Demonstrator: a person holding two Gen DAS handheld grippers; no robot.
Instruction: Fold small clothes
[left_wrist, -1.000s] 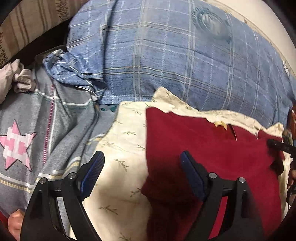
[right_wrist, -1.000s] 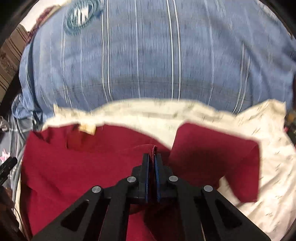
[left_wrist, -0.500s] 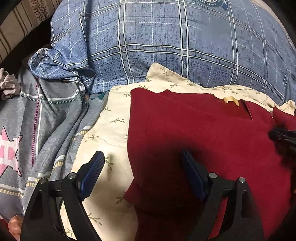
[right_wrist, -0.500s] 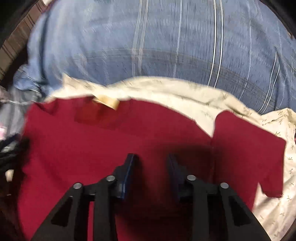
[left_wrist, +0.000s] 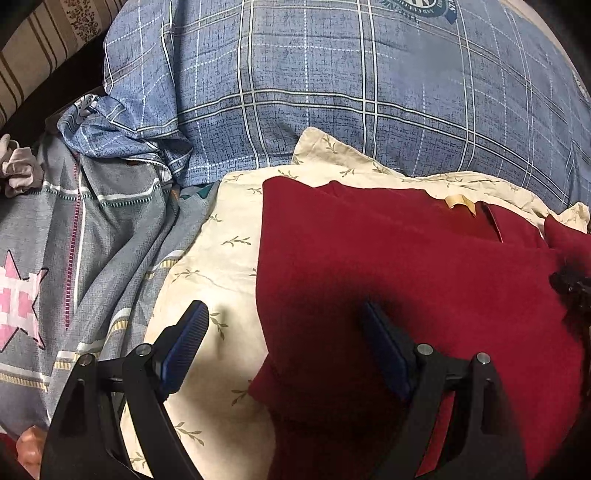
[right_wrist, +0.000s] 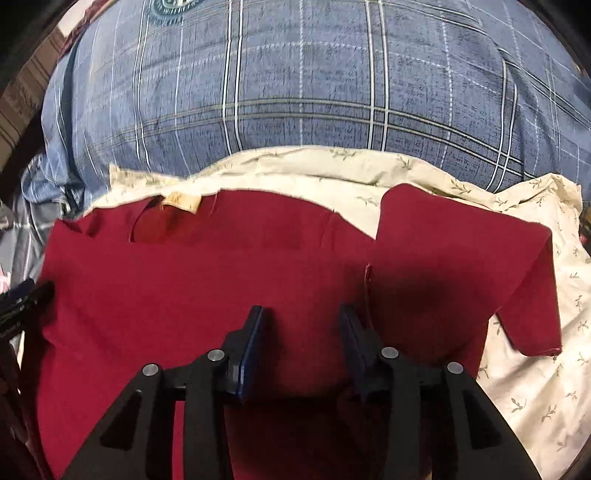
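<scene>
Right wrist view: right claw (right_wrist: 301, 332), jaws just parted and gripping nothing, hovers over the red T-shirt (right_wrist: 207, 288) lying flat on a cream leaf-print cloth (right_wrist: 532, 384) on the bed. Its right sleeve (right_wrist: 461, 273) lies unfolded, probably the next grab. Only the left wrist view shows the released left claw (left_wrist: 284, 332) straddling the shirt's left edge.

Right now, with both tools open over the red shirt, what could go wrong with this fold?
1. The right sleeve lies spread flat on the cream cloth; closing the right tool may pinch both layers.
2. The left tool straddles the red shirt edge, so it may grab cream cloth too.
3. The bedding looks soft and uneven; folds may slump.
</scene>
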